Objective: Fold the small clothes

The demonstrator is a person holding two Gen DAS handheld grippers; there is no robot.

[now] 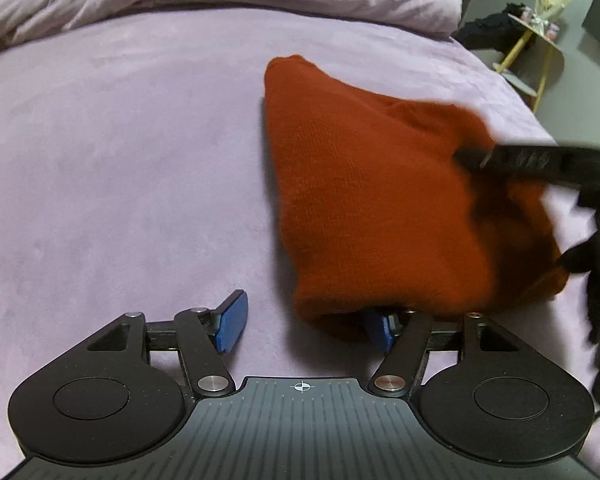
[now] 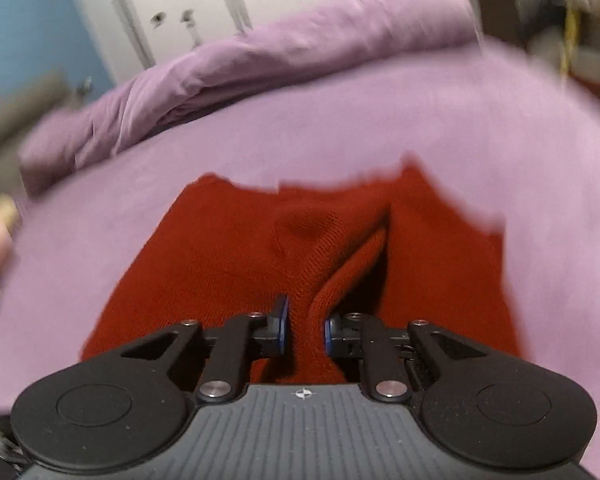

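My right gripper (image 2: 305,330) clamps a fold of the red knit (image 2: 260,248), lifting it off the purple bed (image 2: 180,184). My left gripper (image 1: 306,320) stands wide apart, its right pad (image 1: 378,330) half hidden under the knit's (image 1: 360,184) hem. Motion blur smears the cloth's edges.

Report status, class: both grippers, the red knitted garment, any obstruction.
Left gripper open, empty. Right gripper shut on a fold of the red knitted garment, lifting it off the lilac bedsheet. No obstruction.
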